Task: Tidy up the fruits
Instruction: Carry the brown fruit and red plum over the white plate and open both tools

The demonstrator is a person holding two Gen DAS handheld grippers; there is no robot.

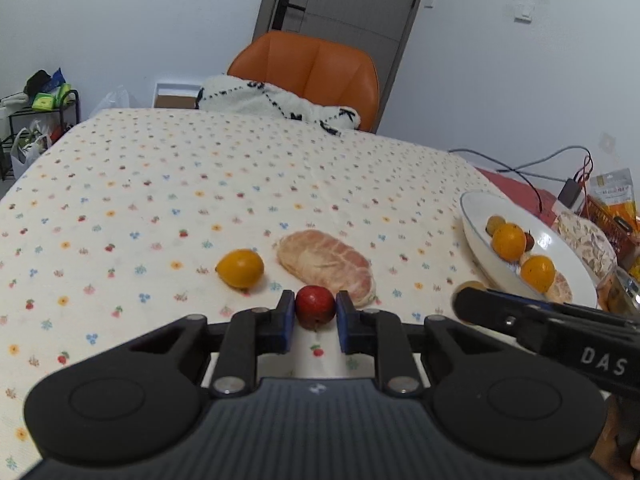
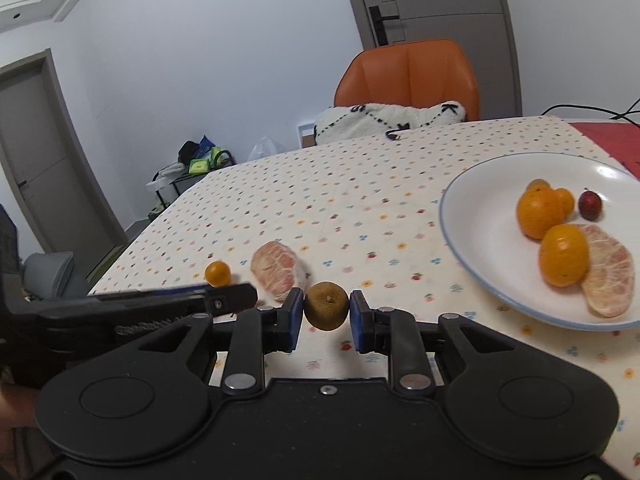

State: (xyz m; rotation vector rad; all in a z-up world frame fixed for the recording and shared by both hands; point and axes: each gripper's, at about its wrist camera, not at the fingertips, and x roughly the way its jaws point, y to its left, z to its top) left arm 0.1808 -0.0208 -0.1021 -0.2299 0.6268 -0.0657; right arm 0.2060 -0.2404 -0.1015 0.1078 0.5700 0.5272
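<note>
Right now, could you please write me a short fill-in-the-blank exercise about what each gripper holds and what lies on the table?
1. The left gripper is shut on a small ____ fruit.
2. The right gripper holds a round ____ fruit.
3. The white plate holds ____ peeled citrus segment(s).
4. The chair behind the table is ____.

Missing words: red; brown; one; orange

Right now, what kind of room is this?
Probably a dining room at home: a table with a flowery tablecloth, an orange chair pushed up to it, and a white plate of fruit.
</note>
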